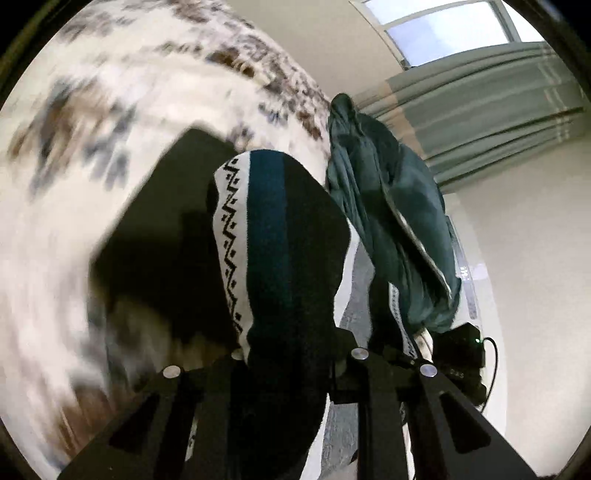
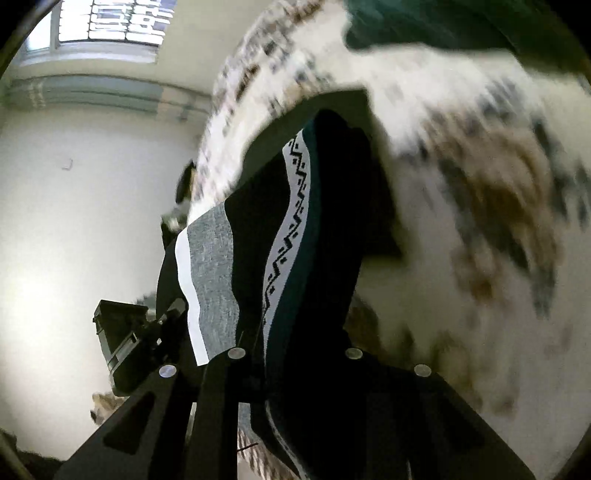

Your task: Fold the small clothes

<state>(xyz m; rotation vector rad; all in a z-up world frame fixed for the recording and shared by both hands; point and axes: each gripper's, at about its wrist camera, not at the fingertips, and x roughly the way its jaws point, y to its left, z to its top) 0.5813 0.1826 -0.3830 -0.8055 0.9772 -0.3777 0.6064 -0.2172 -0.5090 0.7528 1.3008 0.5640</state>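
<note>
Black knit garment with a teal stripe and a white band of black zigzag pattern [image 1: 273, 236] hangs lifted off the surface, pinched at both ends. Left gripper [image 1: 291, 354]: jaws pressed together on the knit fabric, cloth bunched between the black fingers [image 1: 207, 406] and spilling over them toward the lens. Right gripper [image 2: 295, 354]: jaws likewise closed on the same garment [image 2: 295, 229], fabric running up from between the fingers [image 2: 218, 398]. From the right wrist view a grey heathered panel with a white edge strip [image 2: 210, 273] shows on the garment's left side, next to the zigzag band.

Dark teal-green second cloth [image 1: 391, 221] sits just beside the knit garment on its right in the left wrist view, crumpled, with a pale edge trim; whether it touches the knit piece cannot be told. Same green cloth shows at the top right of the right wrist view [image 2: 443, 26].

White bedspread with brown and grey floral print [image 1: 110, 110] below and behind, heavily motion-blurred in both views. Garment casts a dark shadow on it [image 1: 166, 229].

Background: window [image 1: 443, 29], grey-green curtain [image 1: 480, 110], plain white wall [image 2: 74, 184], black box-shaped device with a small green light [image 1: 461, 354].
</note>
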